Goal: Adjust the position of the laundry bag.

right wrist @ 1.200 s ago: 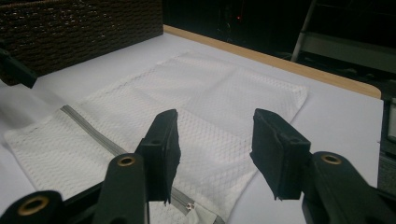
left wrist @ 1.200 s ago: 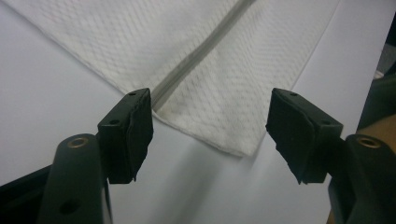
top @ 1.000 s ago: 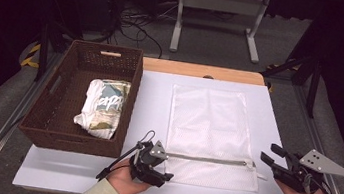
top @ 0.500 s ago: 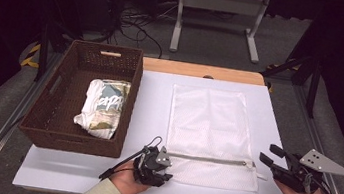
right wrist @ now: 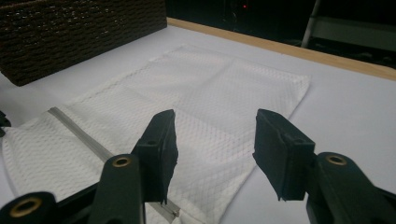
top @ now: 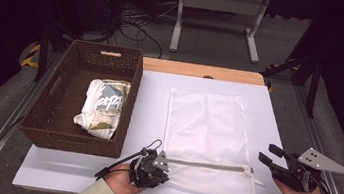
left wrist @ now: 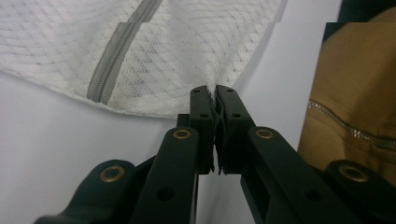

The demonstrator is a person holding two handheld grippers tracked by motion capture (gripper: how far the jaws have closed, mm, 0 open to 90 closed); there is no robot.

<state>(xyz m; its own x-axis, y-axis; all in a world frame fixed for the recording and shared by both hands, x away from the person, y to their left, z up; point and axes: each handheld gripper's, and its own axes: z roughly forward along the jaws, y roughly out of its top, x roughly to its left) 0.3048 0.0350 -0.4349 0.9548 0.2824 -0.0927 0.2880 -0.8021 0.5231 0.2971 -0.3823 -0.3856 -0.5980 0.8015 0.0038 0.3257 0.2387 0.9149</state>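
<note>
The left tongs (left wrist: 215, 93) have just been closing, and now they are pinching the near corner of the white mesh bag (top: 206, 127), on the side where the grey zipper (top: 209, 165) is beginning. In the left gripper view only a thin fold of mesh is sitting between the two jaws, right at their tips. The right tongs (top: 267, 155) are standing half open and holding nothing; they are hovering just beside the other end of the zipper, near the bag's right edge.

The bag itself is lying flat on the white bench (top: 149, 104), stretching away in front of both tongs, and the zipper is running between them.

The main risk, I think, is the small bite of the left tongs. If the hand is pulling sideways or lifting quickly, the mesh may be slipping out from the tips, and the whole bag will be dragging over the bench instead of staying anchored.

A second risk is on the right side: the zipper pull is small and I cannot see it clearly, so the right tongs may be closing on the mesh only, or catching both layers together, and then the bag is not opening.

The wicker basket (top: 52, 106) with the folded cloth (top: 103, 105) is standing well apart, beyond the left tongs, so a collision seems unlikely.
</note>
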